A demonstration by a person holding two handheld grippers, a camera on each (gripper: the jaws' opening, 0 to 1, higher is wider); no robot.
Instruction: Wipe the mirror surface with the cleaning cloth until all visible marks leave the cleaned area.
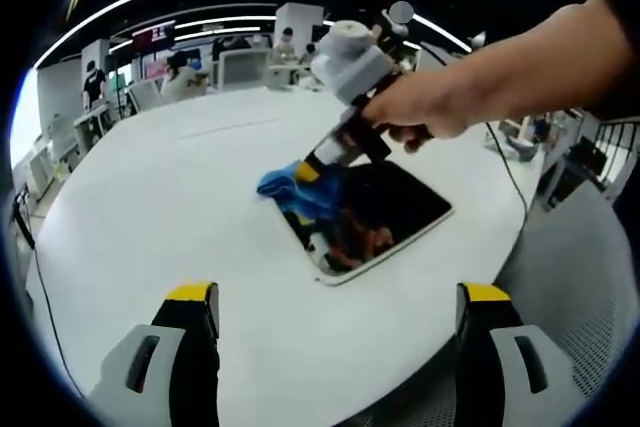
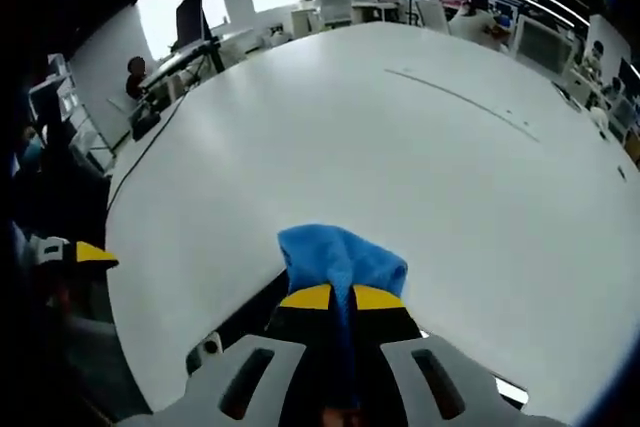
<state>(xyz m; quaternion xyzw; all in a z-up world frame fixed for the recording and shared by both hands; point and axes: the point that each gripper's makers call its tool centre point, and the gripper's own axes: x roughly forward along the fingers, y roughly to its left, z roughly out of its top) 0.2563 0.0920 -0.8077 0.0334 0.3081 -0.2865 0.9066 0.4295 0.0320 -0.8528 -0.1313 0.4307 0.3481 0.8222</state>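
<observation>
A dark mirror [image 1: 385, 212] in a white frame lies flat on the white round table [image 1: 180, 207]. My right gripper [image 1: 312, 169], held by a hand [image 1: 425, 112], comes in from the upper right, shut on a blue cleaning cloth [image 1: 285, 187] that is pressed onto the mirror's far left corner. In the right gripper view its yellow-tipped jaws [image 2: 331, 297] pinch the cloth [image 2: 340, 255], and a dark strip of mirror [image 2: 245, 325] shows beneath them. My left gripper [image 1: 338, 293] hovers open in front of the mirror's near edge, holding nothing; one of its yellow tips [image 2: 90, 254] appears at the left.
A thin cable [image 1: 505, 172] runs across the table to the right of the mirror. The table's rim [image 1: 520, 247] curves close by on the right. Desks, monitors and several people [image 2: 135, 77] fill the room behind the table.
</observation>
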